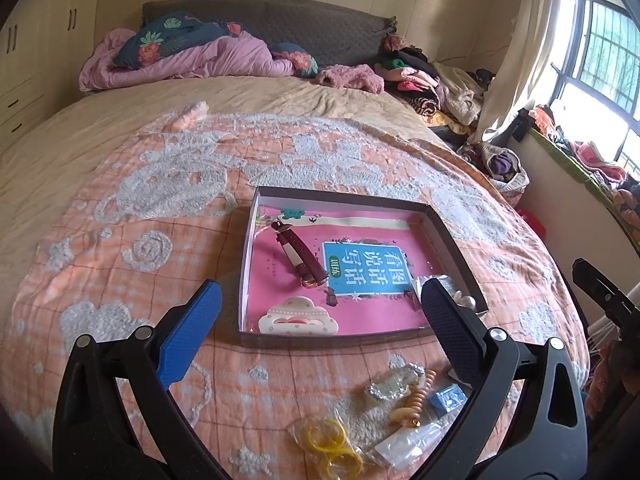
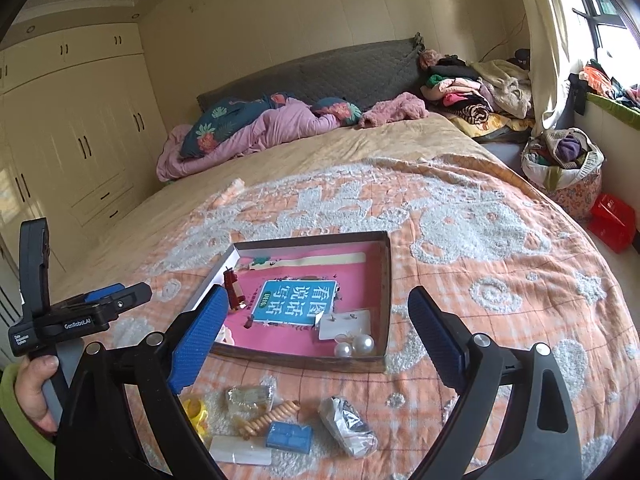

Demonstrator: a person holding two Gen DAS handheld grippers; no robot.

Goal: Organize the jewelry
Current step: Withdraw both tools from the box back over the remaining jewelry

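While the shallow box [image 2: 387, 280] is lying ahead of us on the bed [image 2: 500, 248], we are cataloguing what is loose in front of its near wall. Both tools are hovering above the quilt, empty: the right hand-held gripper [image 2: 316, 344] is standing with jaws spread wide, nothing between them, and the left hand-held gripper [image 1: 320, 320] is likewise spread and carrying nothing.

Already in the box: a maroon watch strap [image 1: 298, 254], a cloud-shaped clip [image 1: 298, 316], pearl earrings [image 2: 356, 345] on a card in the near right corner.

Outside, below the near wall: a bag of yellow rings [image 1: 330, 446] to the left, a silvery packet [image 2: 250, 396], a spiral hair tie [image 2: 272, 414] with its long axis running diagonally, a blue case [image 2: 289, 436], a clear packet [image 2: 240, 454], a crumpled foil bag [image 2: 347, 426] furthest right.

We are judging the foil bag nearer the right tool and the yellow rings nearer the left; each lies below and toward us from the fingertips, so the coming move is calling for a dip and pull-back. Open quilt is lying right of the foil bag; the pieces in the middle are crowding together.
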